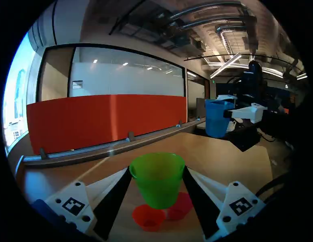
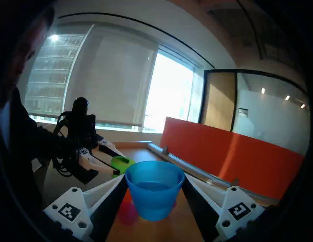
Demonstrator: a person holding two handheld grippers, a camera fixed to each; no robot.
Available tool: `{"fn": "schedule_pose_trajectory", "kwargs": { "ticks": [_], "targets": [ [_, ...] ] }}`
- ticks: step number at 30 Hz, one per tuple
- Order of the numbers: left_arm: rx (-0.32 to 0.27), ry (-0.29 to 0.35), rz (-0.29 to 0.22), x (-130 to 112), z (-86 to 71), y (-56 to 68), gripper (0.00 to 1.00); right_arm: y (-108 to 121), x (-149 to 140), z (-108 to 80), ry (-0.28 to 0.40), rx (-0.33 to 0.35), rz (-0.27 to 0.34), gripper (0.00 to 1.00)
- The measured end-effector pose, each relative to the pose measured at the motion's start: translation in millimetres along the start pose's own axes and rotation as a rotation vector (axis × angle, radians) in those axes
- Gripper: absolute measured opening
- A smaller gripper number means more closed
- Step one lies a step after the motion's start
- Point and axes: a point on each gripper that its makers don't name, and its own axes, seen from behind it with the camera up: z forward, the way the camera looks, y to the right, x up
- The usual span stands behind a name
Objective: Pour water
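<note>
In the left gripper view, my left gripper (image 1: 157,171) is shut on an upright green cup (image 1: 157,183), held just above two small red cups (image 1: 148,218) on the wooden table (image 1: 221,157). Farther right, the right gripper (image 1: 234,114) holds a blue cup (image 1: 216,117) in the air. In the right gripper view, my right gripper (image 2: 154,179) is shut on that blue cup (image 2: 154,197), upright with water inside. The green cup (image 2: 122,163) sits in the left gripper (image 2: 114,166) farther off, with a red blur (image 2: 127,210) low beside the blue cup.
An orange partition (image 1: 108,119) with a rail runs along the table's far edge. A person's dark sleeve and body (image 2: 23,161) stand at the left of the right gripper view. Cables (image 1: 273,185) hang at the table's right side.
</note>
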Motion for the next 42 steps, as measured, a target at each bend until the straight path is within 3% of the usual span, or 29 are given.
{"fn": "schedule_pose_trajectory", "kwargs": {
  "ticks": [42],
  "targets": [
    [-0.033,-0.021,0.004,-30,-20.5,33.8,0.89,-25,33,30.8,-0.001,0.091,-0.112,0.91]
  ]
}}
